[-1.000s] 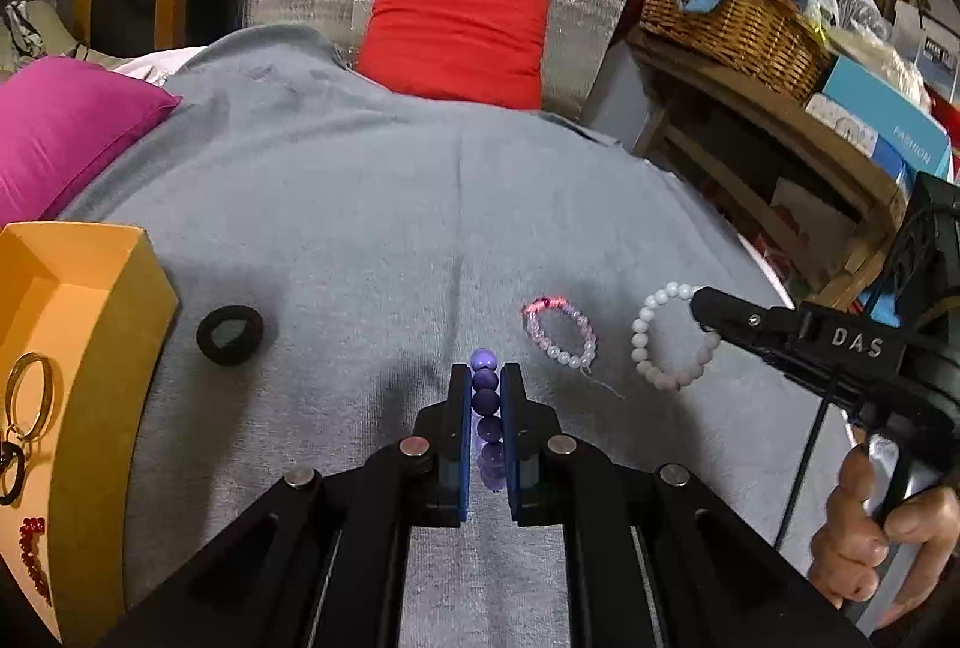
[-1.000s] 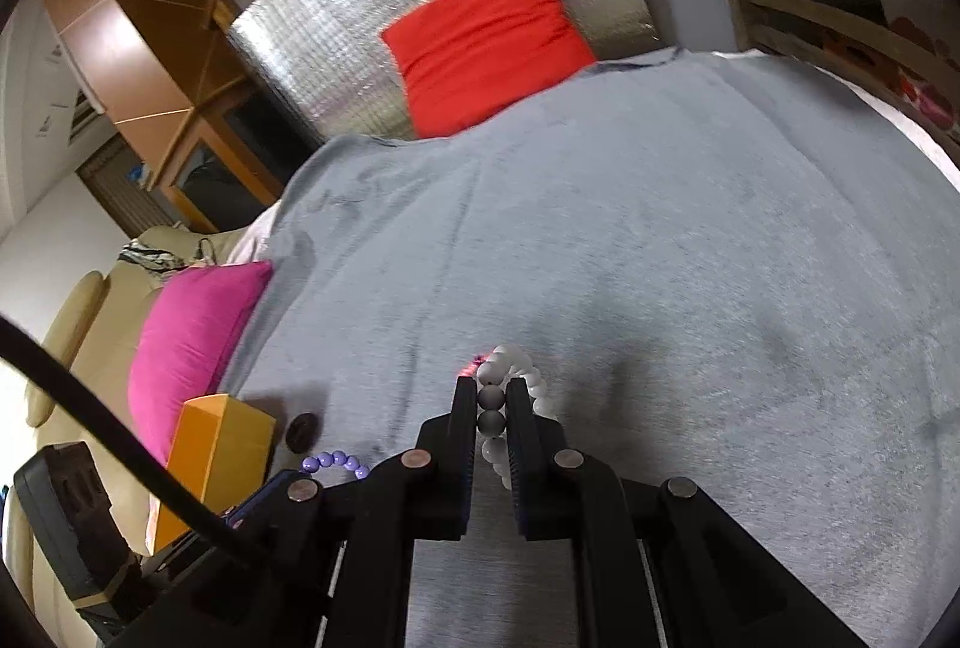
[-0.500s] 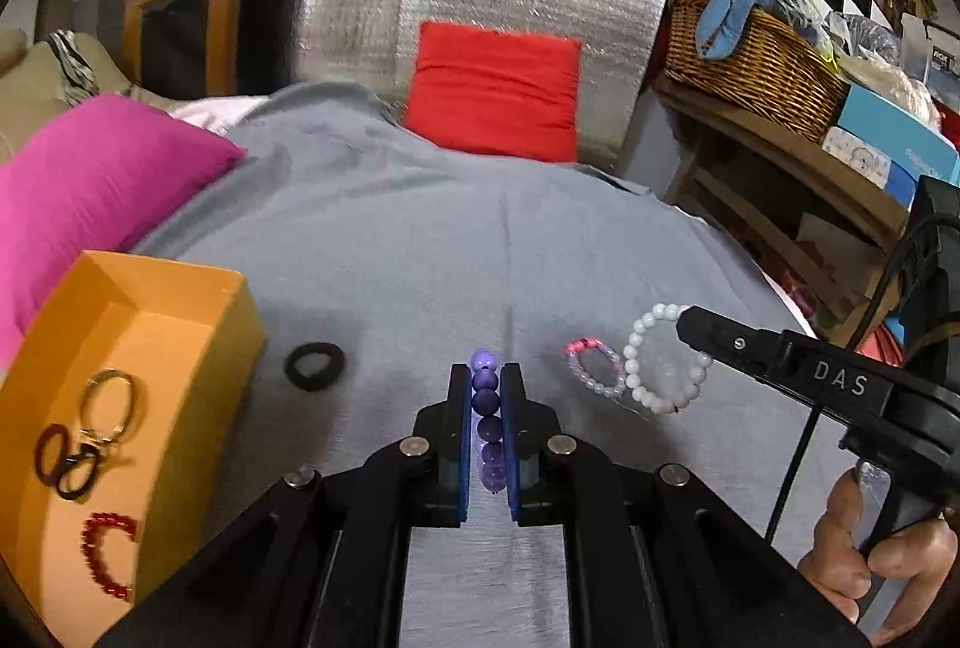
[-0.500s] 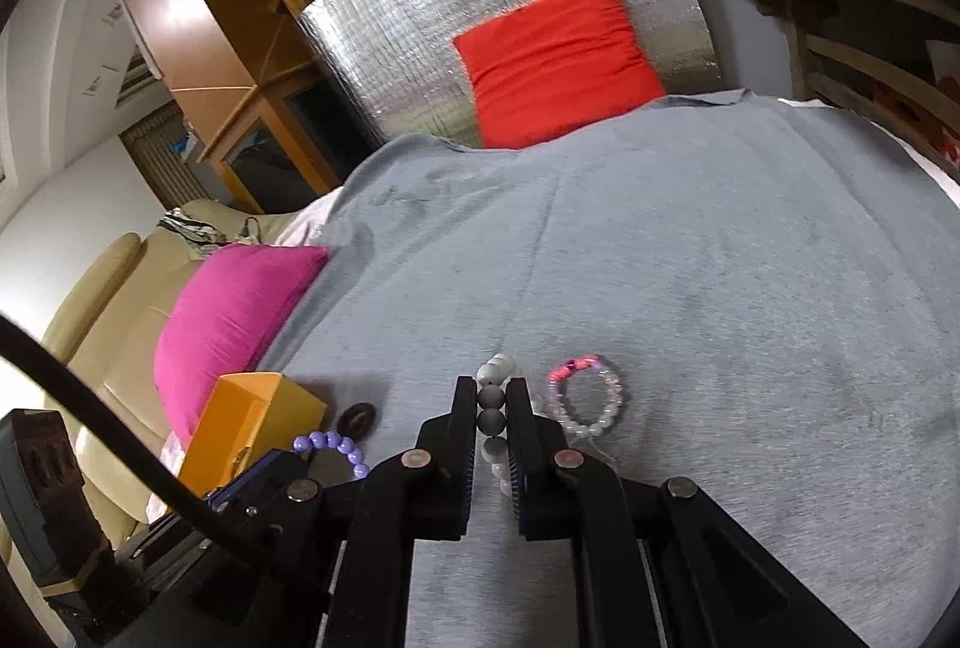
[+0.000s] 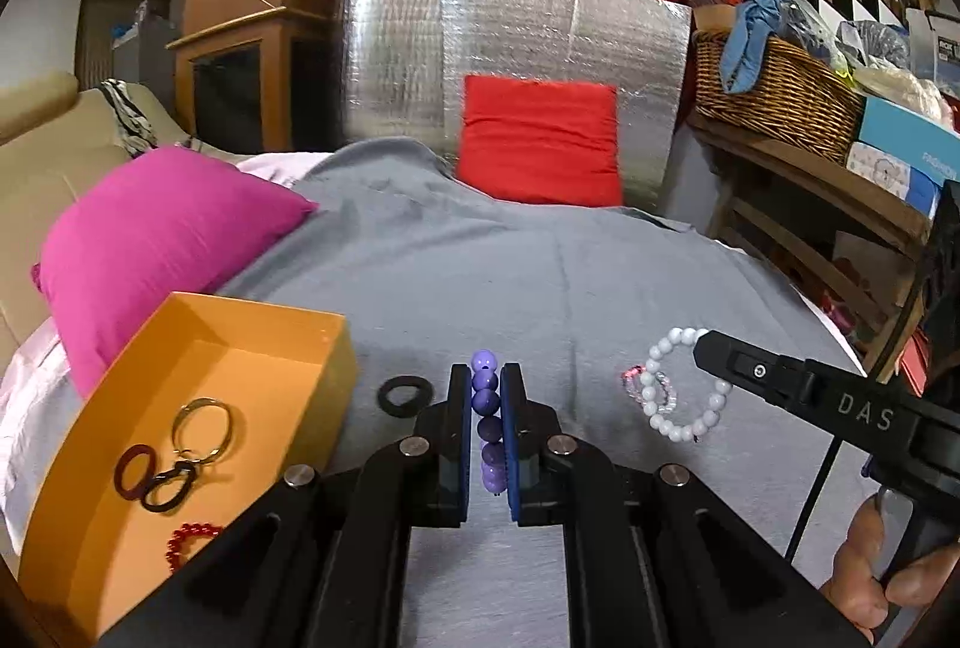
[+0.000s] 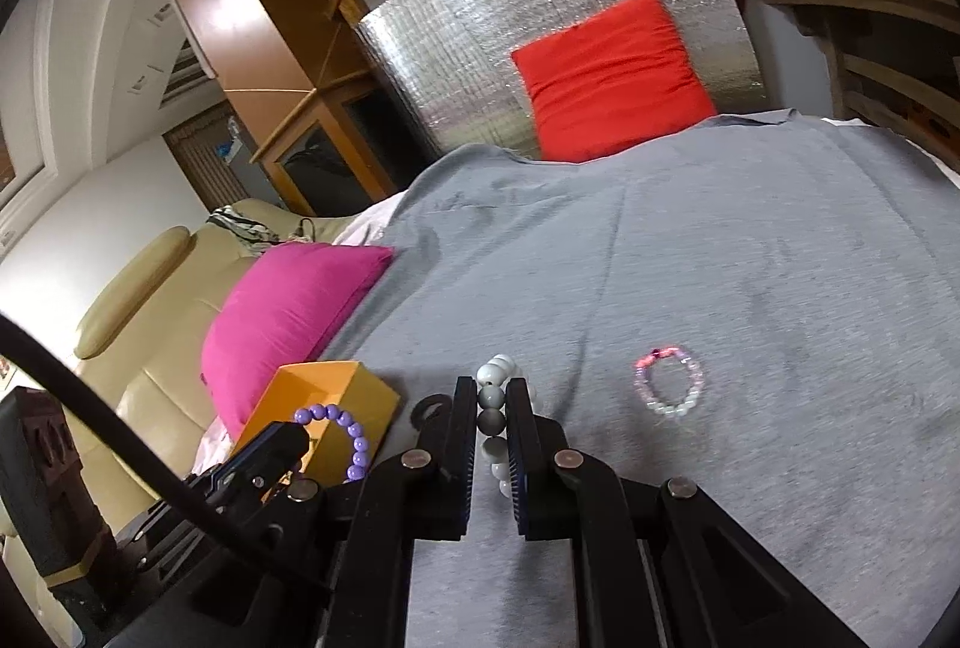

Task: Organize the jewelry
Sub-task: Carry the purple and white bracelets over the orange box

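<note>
We see a purple bead bracelet (image 5: 486, 420) between black-and-blue fingers (image 5: 460, 438) and a white bead bracelet (image 5: 681, 387). A clear-and-pink bracelet (image 6: 669, 381) lies on plain grey cloth (image 5: 540, 276). The orange box (image 5: 198, 408) holds a gold ring (image 5: 201, 423), dark loops (image 5: 153, 477) and red beads (image 5: 189, 543). There is also a black hair tie (image 5: 405, 396) — plus a magenta cushion (image 5: 156, 234), a red cushion (image 5: 540, 138) and a quilted silver panel (image 5: 510, 48).

I have lifted my left gripper (image 5: 485, 423) and its purple bead bracelet (image 5: 487, 420) up off the gray blanket (image 5: 540, 276). Now I can see much more of the orange box (image 5: 240, 348) beside it. My right gripper (image 6: 492, 426) has also gone up with the white bead bracelet (image 6: 497, 411). The pink and clear bracelet (image 6: 669, 384) now lies alone, off to the right.
</note>
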`<control>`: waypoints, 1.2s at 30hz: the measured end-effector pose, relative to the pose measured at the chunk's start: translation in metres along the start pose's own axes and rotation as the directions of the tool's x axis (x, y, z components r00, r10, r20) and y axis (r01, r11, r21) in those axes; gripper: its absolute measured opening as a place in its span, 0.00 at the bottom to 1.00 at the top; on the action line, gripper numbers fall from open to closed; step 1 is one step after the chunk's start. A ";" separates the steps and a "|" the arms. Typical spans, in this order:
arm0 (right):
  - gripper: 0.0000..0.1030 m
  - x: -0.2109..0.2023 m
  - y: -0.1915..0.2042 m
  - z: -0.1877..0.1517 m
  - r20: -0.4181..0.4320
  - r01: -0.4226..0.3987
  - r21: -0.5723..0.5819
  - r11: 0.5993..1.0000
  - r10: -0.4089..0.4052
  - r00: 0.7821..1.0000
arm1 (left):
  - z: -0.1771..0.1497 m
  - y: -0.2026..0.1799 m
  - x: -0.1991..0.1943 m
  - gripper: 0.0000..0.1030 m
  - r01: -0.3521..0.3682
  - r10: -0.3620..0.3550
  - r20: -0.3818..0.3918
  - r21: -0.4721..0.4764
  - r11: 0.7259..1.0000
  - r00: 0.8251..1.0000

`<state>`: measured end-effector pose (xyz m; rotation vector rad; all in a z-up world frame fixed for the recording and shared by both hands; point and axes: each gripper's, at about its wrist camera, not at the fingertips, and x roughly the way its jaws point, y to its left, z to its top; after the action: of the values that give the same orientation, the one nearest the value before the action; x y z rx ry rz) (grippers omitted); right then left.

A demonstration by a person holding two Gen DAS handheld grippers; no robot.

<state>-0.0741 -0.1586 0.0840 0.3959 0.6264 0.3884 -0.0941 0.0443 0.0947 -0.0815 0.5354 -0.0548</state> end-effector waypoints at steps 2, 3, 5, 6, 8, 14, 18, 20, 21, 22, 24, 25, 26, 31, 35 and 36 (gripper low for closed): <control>0.11 -0.001 0.004 -0.002 0.004 -0.008 -0.001 1.000 0.008 1.000 | -0.001 0.003 -0.004 0.09 -0.010 0.010 0.006 -0.005 1.000 1.000; 0.10 -0.001 0.006 -0.003 0.005 -0.012 -0.003 1.000 0.012 1.000 | -0.002 0.005 -0.006 0.09 -0.015 0.015 0.008 -0.008 1.000 1.000; 0.10 -0.003 0.011 -0.006 0.010 -0.015 -0.010 1.000 0.016 1.000 | -0.004 0.009 -0.011 0.09 -0.024 0.024 0.012 -0.019 1.000 1.000; 0.10 -0.003 0.013 -0.007 0.013 -0.017 -0.014 1.000 0.017 1.000 | -0.004 0.011 -0.013 0.09 -0.026 0.026 0.013 -0.024 0.999 1.000; 0.10 -0.005 0.018 -0.009 0.019 -0.025 -0.022 0.999 0.025 1.000 | -0.006 0.017 -0.021 0.09 -0.036 0.037 0.020 -0.034 0.999 0.999; 0.11 -0.009 0.046 -0.020 0.033 -0.107 -0.027 0.994 0.108 0.994 | -0.007 0.040 -0.056 0.09 -0.078 0.081 0.050 -0.054 0.996 0.995; 0.11 -0.010 0.078 -0.030 0.042 -0.150 -0.076 0.986 0.154 0.987 | -0.003 0.069 -0.084 0.09 -0.122 0.127 0.070 -0.079 0.989 0.989; 0.10 -0.009 0.099 -0.035 0.040 -0.196 -0.094 0.976 0.201 0.979 | -0.001 0.090 -0.100 0.09 -0.151 0.159 0.076 -0.102 0.983 0.984; 0.10 -0.010 0.105 -0.038 0.040 -0.211 -0.097 0.973 0.216 0.976 | -0.001 0.100 -0.109 0.09 -0.170 0.179 0.080 -0.111 0.979 0.981; 0.10 -0.010 0.117 -0.041 0.036 -0.240 -0.102 0.965 0.245 0.969 | 0.000 0.111 -0.118 0.09 -0.189 0.199 0.085 -0.117 0.975 0.976; 0.10 -0.008 0.134 -0.044 0.019 -0.280 -0.108 0.954 0.284 0.959 | -0.002 0.129 -0.132 0.09 -0.227 0.239 0.093 -0.127 0.966 0.967; 0.10 -0.008 0.147 -0.046 0.004 -0.315 -0.115 0.942 0.317 0.948 | -0.003 0.137 -0.138 0.09 -0.242 0.255 0.094 -0.132 0.961 0.962; 0.10 -0.007 0.156 -0.048 -0.010 -0.341 -0.122 0.932 0.342 0.940 | -0.004 0.145 -0.143 0.09 -0.257 0.271 0.093 -0.140 0.956 0.958; 0.10 0.000 0.196 -0.062 -0.091 -0.454 -0.117 0.883 0.445 0.891 | -0.014 0.180 -0.157 0.09 -0.310 0.326 0.066 -0.176 0.934 0.943; 0.10 0.020 0.213 -0.080 -0.182 -0.511 -0.100 0.854 0.489 0.853 | -0.028 0.193 -0.151 0.09 -0.335 0.345 0.033 -0.170 0.927 0.938; 0.10 0.029 0.214 -0.088 -0.215 -0.521 -0.089 0.849 0.495 0.842 | -0.032 0.195 -0.149 0.09 -0.339 0.347 0.021 -0.171 0.925 0.938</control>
<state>-0.1565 0.0587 0.1050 0.3875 0.6636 0.9888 -0.2322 0.2473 0.1252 -0.1488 0.4959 0.3347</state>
